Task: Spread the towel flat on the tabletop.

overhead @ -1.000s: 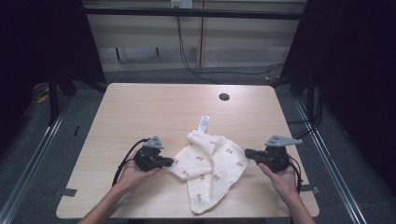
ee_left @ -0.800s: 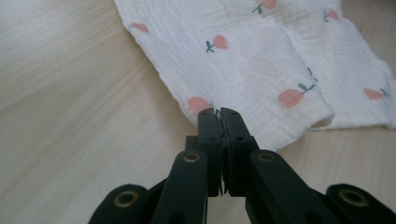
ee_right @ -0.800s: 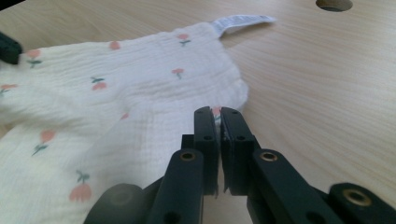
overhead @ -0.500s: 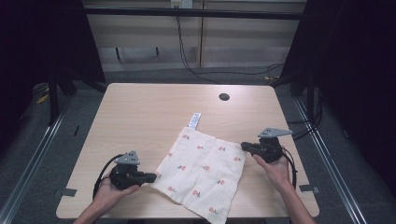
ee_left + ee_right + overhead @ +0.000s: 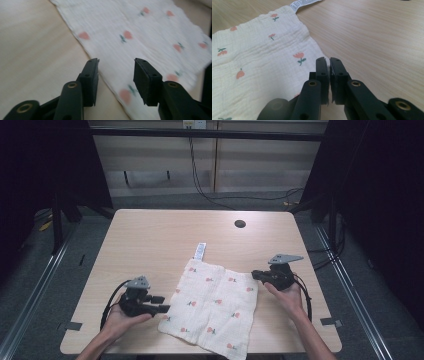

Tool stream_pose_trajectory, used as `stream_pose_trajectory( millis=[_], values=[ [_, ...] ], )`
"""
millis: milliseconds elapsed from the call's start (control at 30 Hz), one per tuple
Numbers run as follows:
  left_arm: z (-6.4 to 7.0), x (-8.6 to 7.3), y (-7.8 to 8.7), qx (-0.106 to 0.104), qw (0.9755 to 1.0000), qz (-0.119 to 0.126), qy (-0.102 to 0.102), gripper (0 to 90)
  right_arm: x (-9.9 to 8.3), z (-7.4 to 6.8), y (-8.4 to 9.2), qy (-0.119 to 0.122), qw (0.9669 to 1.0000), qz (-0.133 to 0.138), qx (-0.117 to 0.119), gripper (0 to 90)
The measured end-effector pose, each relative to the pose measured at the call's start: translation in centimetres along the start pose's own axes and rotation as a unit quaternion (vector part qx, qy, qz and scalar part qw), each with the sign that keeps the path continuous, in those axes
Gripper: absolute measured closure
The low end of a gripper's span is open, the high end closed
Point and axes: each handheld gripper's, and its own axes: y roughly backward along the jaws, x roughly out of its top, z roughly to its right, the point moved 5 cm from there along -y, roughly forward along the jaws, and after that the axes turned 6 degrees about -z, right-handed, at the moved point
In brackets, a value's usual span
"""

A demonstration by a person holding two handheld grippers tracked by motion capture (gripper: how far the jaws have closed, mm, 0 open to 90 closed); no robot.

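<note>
A white cloth printed with small red flowers lies spread flat on the wooden table, its label pointing away at the far corner. My left gripper sits at the cloth's left corner. Its jaws have just been opening, and in the left gripper view the cloth's edge lies on the table between the parted pads, which do not press it. My right gripper is at the right corner. In the right gripper view its jaws pinch the cloth's corner.
A small dark round hole is set in the table's far side. Bare wood surrounds the cloth on the left, the right and beyond the label. The cloth's near edge hangs close to the table's front edge. Cables trail from both grippers.
The bunched cloth has been drawn out flat as the two grippers moved apart. The left gripper's jaws have parted and let go of the left corner.
</note>
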Motion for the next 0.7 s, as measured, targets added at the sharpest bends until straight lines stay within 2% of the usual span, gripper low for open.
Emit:
stream_pose_trajectory(
  millis=[100,167,200,233,333,400,467,533,567,633,667,700],
  values=[
    [-2.3,2.6,-1.2,0.017,0.9998,0.008,0.009,53.3,0.0,0.1,-0.1,-0.003,1.0000,-0.001,0.001,86.4],
    [-3.2,4.0,-1.8,0.019,0.9996,0.014,0.018,53.2,0.0,0.1,-0.3,-0.002,1.0000,-0.002,0.001,86.4],
    [-4.0,5.0,-2.5,0.034,0.9993,0.010,0.016,53.5,0.0,0.1,-0.3,-0.003,1.0000,-0.003,0.002,86.4],
    [-4.5,5.8,-3.0,0.040,0.9990,0.010,0.018,53.6,0.1,0.2,-0.5,0.000,1.0000,-0.004,0.002,86.4],
    [-6.1,7.6,-4.4,0.050,0.9977,0.026,0.036,54.9,0.3,0.3,-0.8,0.000,1.0000,-0.004,0.004,86.4],
    [-6.9,8.6,-5.4,0.057,0.9975,0.020,0.037,57.6,0.6,0.3,-0.9,0.002,1.0000,0.000,0.007,86.4],
    [-7.4,9.1,-6.3,0.063,0.9974,0.007,0.035,63.4,0.7,0.2,-0.9,0.001,1.0000,-0.001,0.007,86.4],
    [-7.8,9.6,-6.9,0.073,0.9967,0.005,0.036,63.9,0.7,0.3,-0.9,0.000,1.0000,-0.001,0.007,86.4],
    [-8.2,9.8,-7.3,0.074,0.9965,0.001,0.040,63.4,0.8,0.4,-0.9,0.000,1.0000,0.002,0.008,86.4],
    [-8.7,10.0,-8.0,0.077,0.9950,0.006,0.064,58.7,0.7,0.5,-1.0,-0.002,1.0000,0.001,0.006,86.4],
    [-8.8,10.3,-8.4,0.071,0.9950,0.004,0.071,56.8,0.7,0.6,-1.0,-0.003,1.0000,0.001,0.006,86.4],
    [-8.7,10.4,-8.7,0.074,0.9947,0.012,0.071,58.3,0.7,0.6,-0.9,-0.003,1.0000,0.002,0.006,86.4]
  ],
)
